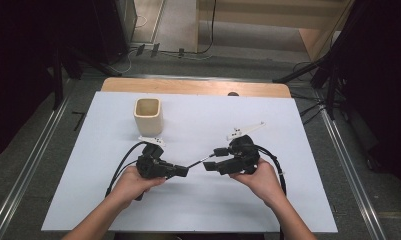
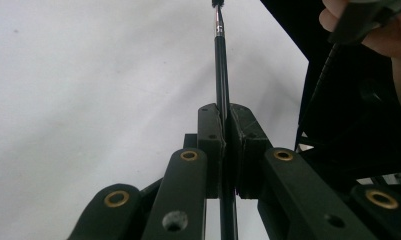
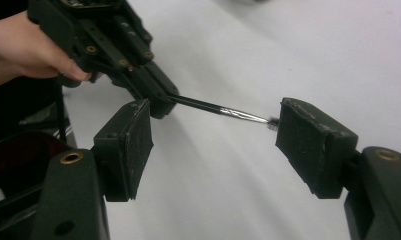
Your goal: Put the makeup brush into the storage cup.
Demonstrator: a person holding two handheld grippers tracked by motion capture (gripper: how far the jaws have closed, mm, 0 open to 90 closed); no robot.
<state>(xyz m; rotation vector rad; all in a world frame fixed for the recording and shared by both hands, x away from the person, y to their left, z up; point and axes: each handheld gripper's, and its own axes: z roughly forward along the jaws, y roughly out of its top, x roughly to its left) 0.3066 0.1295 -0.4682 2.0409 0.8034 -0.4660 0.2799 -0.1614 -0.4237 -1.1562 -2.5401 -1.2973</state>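
A thin brush (image 1: 198, 161) with a black handle, a silver ferrule and dark bristles is held above the white table sheet (image 1: 198, 210). My left gripper (image 1: 184, 171) is shut on its handle; in the left gripper view the two jaws (image 2: 224, 120) pinch the handle and the brush (image 2: 219, 65) points straight away. My right gripper (image 1: 213, 160) faces it with its jaws wide apart. In the right gripper view the brush (image 3: 213, 107) crosses the gap of the right gripper (image 3: 213, 145). Its bristle tip lies close to the right-hand pad (image 3: 308, 145), and the pads do not press on it.
A cream square cup (image 1: 148, 116) stands upright at the back left of the sheet. A wooden table edge (image 1: 198, 87) runs behind it. Black cables trail from both grippers toward the person. Dark stands flank the table on both sides.
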